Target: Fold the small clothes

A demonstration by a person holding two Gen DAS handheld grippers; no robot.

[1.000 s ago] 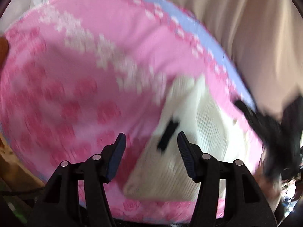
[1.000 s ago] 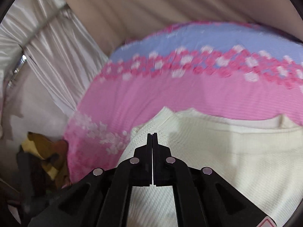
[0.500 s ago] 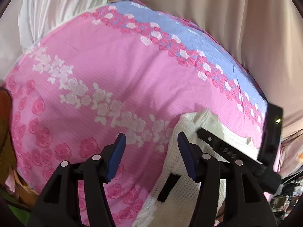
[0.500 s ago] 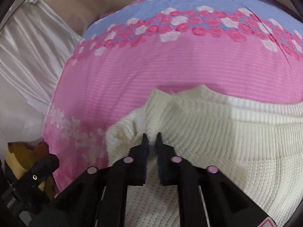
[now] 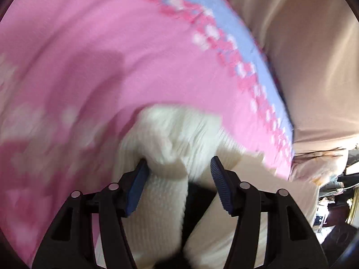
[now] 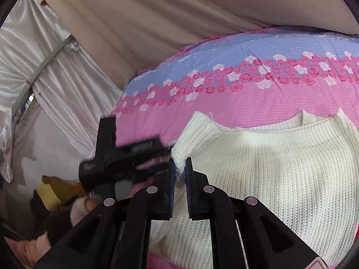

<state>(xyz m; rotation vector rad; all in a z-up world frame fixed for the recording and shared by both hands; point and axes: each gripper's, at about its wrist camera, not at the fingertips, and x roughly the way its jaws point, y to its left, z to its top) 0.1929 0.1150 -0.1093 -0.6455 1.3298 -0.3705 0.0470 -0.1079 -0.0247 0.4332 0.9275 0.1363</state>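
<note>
Beige curtains back a pink floral bedspread where a cream sweater lies, its left shoulder pinched in the nearly shut right gripper while the wide-open left gripper straddles a bunched fold, likely needing to clamp next.

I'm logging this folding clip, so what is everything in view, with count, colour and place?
knit sweater: one, cream, lying on the bedspread, one edge bunched up between both sets of jaws.
bedspread: one, pink with rose bands and a blue stripe, under the sweater.
beige curtain: one, behind the bed.
white satin drape: one, far left in the right wrist view.
clutter pile: yellow and dark items, low left beside the bed, too blurred to name.
left gripper: one, black with blue pads, jaws open around a sweater fold.
right gripper: one, black with blue pads, jaws pinching the sweater edge.
</note>
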